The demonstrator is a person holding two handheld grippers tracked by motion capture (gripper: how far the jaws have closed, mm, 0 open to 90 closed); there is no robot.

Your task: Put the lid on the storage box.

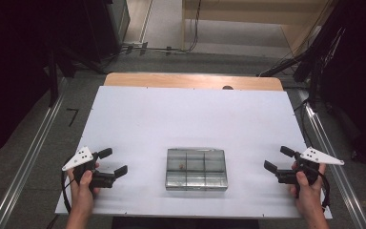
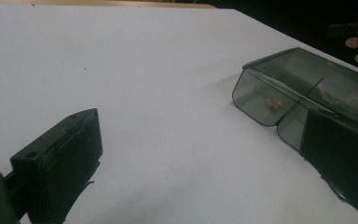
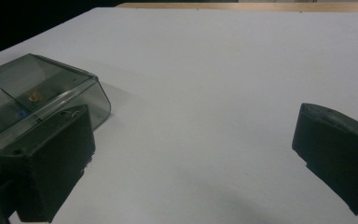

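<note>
Smooth white rectangular worktop [image 1: 190, 119] laid over a wooden table [image 1: 193, 81], wide bare surface toward the far edge, clear smoked-plastic compartment box [image 1: 197, 169] set near the front edge at centre, left gripper [image 1: 114, 162] and right gripper [image 1: 276, 159] held released, well apart from its short sides, small tan item [image 1: 181, 166] seen in one compartment.

Clear box [image 3: 51, 88] beside spread claw [image 3: 191, 163]

White counter [image 1: 138, 119], wooden strip along far edge. Clear lidded compartment box [image 1: 196, 169] lies flat on it, near edge, centre. Small tan piece [image 1: 181, 166] inside far-left compartment.
</note>
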